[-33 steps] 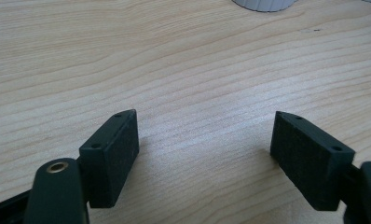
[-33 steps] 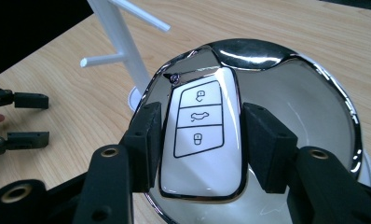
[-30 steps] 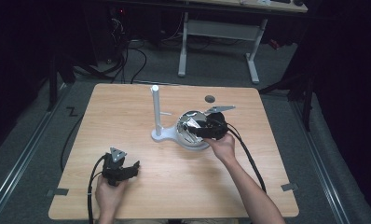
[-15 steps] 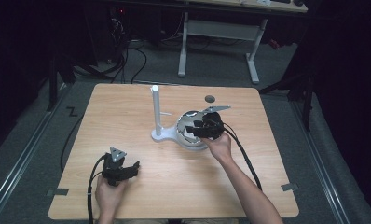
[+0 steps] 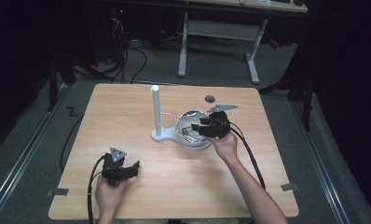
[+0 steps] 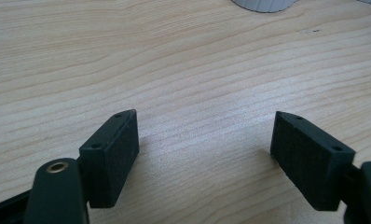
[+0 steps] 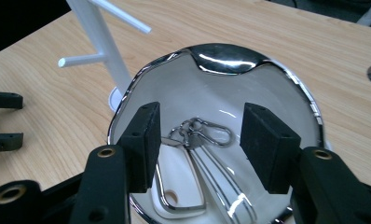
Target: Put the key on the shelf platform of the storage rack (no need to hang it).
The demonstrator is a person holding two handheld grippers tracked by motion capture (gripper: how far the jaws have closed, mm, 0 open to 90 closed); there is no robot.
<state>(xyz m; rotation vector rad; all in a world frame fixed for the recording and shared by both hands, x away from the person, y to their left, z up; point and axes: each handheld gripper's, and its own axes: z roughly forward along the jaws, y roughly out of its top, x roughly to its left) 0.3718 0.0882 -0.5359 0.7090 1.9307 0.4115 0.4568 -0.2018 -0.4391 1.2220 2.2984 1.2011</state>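
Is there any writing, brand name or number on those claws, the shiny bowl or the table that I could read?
None can be read in these pictures.
Right claw: plain black pads, no marking.
Left claw: plain black pads, no marking.
Shiny bowl: bare metal, no label.
White stand: no text.
Table: bare wood grain; the small dark round spot near its far edge is too small to tell.

No text, label, brand, number or sign can be read in any of the views.
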